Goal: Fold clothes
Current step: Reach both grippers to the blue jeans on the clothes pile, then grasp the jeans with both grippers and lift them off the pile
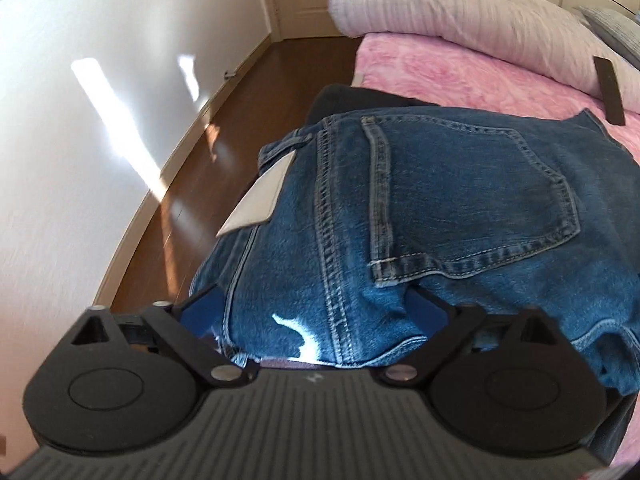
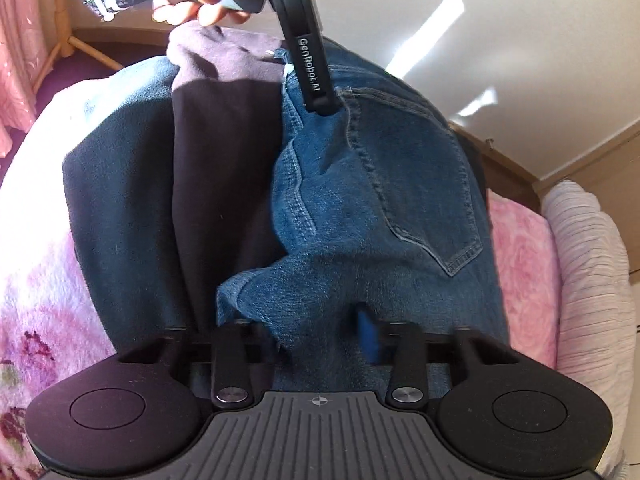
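Right wrist: tongs (image 2: 320, 332) low over jeans (image 2: 392, 184)

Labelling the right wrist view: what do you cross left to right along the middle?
Pink floral blanket → dark teal fleece garment → black garment → blue jeans → pink fuzzy cover → rolled white duvet.

The only readable lettering is showing in the right wrist view: "GenRobot.AI" is running in pale letters along the black side of the left gripper (image 2: 320, 96), which is reaching down onto the jeans (image 2: 400, 184). The pale patch (image 1: 256, 196) on the jeans' waistband is showing no legible print.
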### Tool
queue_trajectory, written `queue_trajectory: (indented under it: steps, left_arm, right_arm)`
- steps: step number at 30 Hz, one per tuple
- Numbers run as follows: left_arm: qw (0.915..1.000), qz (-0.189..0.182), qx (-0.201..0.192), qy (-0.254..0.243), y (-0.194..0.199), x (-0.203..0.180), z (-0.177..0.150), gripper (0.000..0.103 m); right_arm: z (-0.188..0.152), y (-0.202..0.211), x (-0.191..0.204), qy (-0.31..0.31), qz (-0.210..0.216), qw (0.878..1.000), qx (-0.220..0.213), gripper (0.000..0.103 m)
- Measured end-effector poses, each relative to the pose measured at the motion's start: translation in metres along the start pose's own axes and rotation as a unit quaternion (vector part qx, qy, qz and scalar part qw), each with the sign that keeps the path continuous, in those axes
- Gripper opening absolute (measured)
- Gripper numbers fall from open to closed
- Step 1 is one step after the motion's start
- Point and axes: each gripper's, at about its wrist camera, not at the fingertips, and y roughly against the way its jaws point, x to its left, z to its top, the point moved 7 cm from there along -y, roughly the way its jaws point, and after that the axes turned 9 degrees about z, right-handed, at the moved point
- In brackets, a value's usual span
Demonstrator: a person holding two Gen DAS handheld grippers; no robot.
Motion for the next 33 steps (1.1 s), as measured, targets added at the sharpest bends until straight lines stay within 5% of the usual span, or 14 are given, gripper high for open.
queue_trajectory:
  steps: [3,5,16,21,25,26,27,33]
  left_arm:
    - [0.9999,0.01,-0.006,-0.012,0.005,-0.005,0.001,0.049]
    - [0.9998,0.013,-0.01,-0.004,0.011,-0.002,0.002,0.041]
    - [0.993,-0.029,-0.114,0.005,0.144,-0.058,0.037,0.033]
    - [0.9852,-0.08,-0.15,-0.019,0.228,-0.145,0.051,0.032]
    - [0.9753,-0.128,-0.17,-0.058,0.294,-0.246,0.052,0.032]
    - [0.9717,-0.145,-0.174,-0.068,0.31,-0.275,0.05,0.028]
    - [0.9677,-0.161,-0.177,-0.078,0.326,-0.305,0.047,0.005]
    - [0.9475,-0.24,-0.156,-0.143,0.397,-0.485,0.022,0.004]
  right_arm:
    - [-0.006,0.03,-0.013,-0.028,-0.011,0.999,-0.026,0.003]
    - [-0.011,0.054,-0.023,-0.047,-0.021,0.998,-0.045,0.003]
    - [-0.044,0.192,-0.075,-0.15,-0.075,0.975,-0.147,0.002]
    - [-0.124,0.268,-0.042,-0.217,-0.123,0.956,-0.155,0.002]
    - [-0.22,0.323,-0.019,-0.265,-0.16,0.94,-0.141,0.002]
    - [-0.248,0.334,-0.012,-0.278,-0.166,0.937,-0.134,0.002]
    - [-0.276,0.344,-0.006,-0.29,-0.173,0.933,-0.128,0.002]
    - [-0.449,0.365,0.043,-0.373,-0.177,0.909,-0.063,0.002]
